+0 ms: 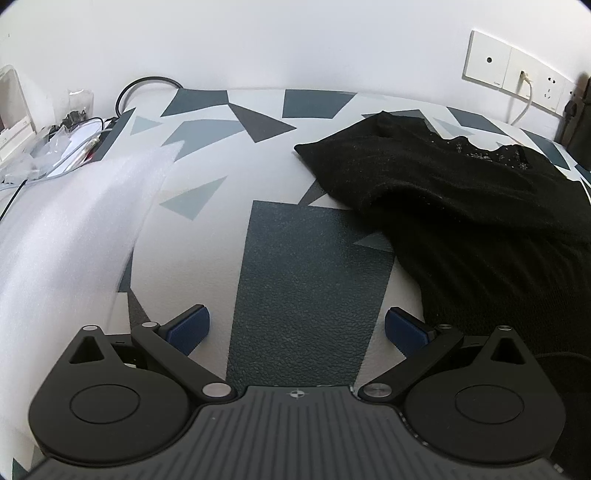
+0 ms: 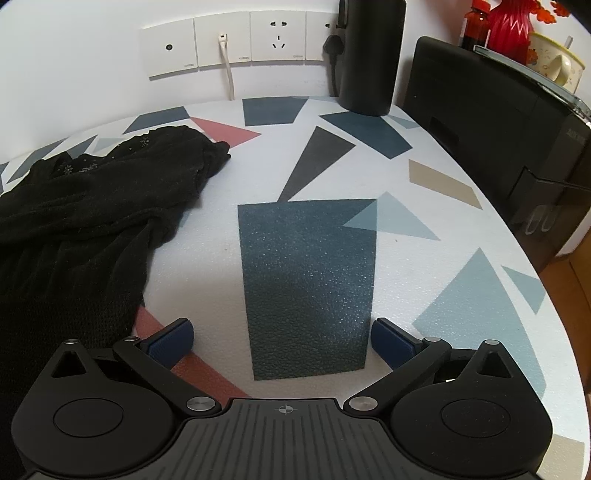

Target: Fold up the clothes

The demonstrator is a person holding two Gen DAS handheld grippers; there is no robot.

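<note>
Meanwhile both grippers hover released — left hand-held gripper (image 1: 297, 328), right hand-held gripper (image 2: 282, 338) — beside the rumpled black sweater (image 1: 461, 206) on the patterned counter (image 2: 424, 258).

Your worktop (image 2: 332, 173) is white, scattered with angular patches — dark teal, slate grey, pale blue, tan and a dusty red. The garment (image 1: 461, 206) you see is plain black, with tiny pale sparkles along its neckline. Your left tongs (image 1: 297, 326) and right tongs (image 2: 282, 338) are black with blue pads (image 1: 188, 326). The wall sockets (image 2: 277, 37) are white — beside them stands a black cylinder (image 2: 371, 55), and further right a bright red vase (image 2: 511, 26).
</note>
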